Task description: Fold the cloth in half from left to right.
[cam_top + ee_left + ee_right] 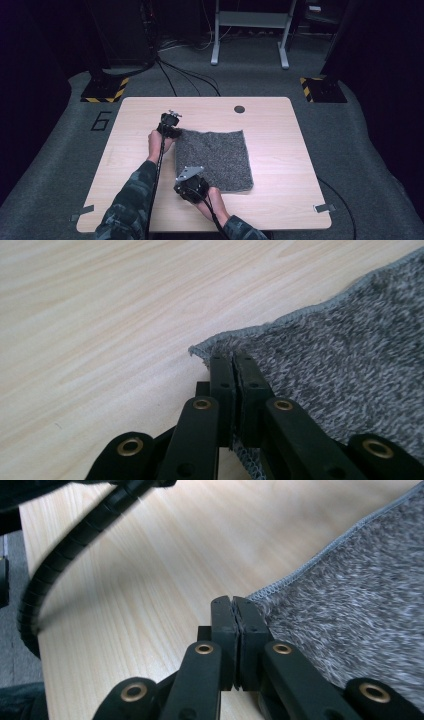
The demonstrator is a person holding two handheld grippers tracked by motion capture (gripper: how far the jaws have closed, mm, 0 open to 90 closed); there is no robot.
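the square grey knitted cloth (214,160) lies flat on the pale wooden surface (280,150). both left-edge corners are gripped: left gripper (233,360) and right gripper (233,601) jaws pinched tight on them. lifting or folding looks still undone.

Light wood bench (280,150), round dark grommet hole (239,109) near far edge. Grey floor (370,150) marked "6" (101,120) at left. Two hazard-striped bases (102,91) and white frame (250,30) beyond.
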